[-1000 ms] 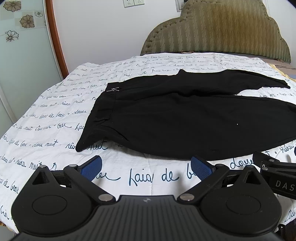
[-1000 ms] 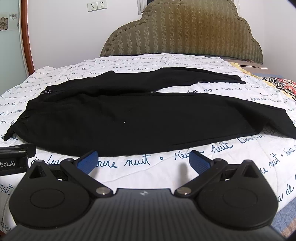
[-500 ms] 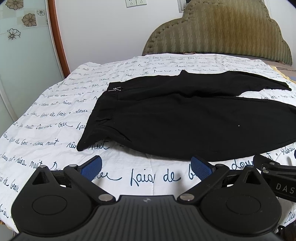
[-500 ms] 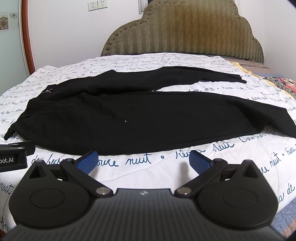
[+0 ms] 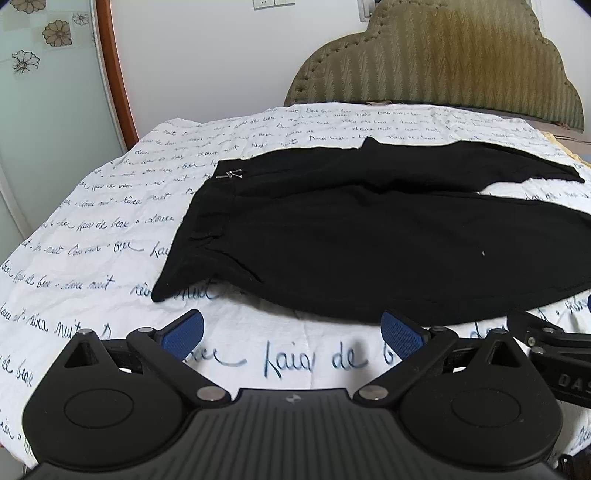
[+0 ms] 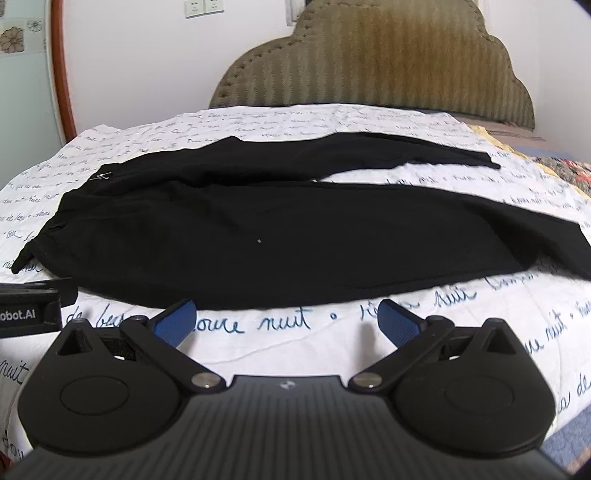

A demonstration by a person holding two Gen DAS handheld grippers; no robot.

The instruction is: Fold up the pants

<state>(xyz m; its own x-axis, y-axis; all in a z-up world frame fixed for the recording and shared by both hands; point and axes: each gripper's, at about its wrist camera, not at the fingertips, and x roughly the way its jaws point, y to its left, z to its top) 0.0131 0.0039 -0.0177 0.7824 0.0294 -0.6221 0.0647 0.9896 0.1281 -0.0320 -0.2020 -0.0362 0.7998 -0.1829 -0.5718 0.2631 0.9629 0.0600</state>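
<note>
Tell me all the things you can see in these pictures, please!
pants: one, black, spread flat across the bed, waistband to the left, two legs running right
bedsheet: one, white with dark blue handwriting, covering the bed under the pants
headboard: one, olive-brown and padded, at the far end of the bed
wall sockets: two side by side, white, on the wall above the bed
glass panel: one, frosted with flower prints, wood-framed, far left
patterned cloth: one, flowery red and dark, right edge of the bed
left gripper: one, black with blue pads, open, over the sheet near the pants' edge
right gripper: one, black with blue pads, open, just short of the pants' near edge
</note>
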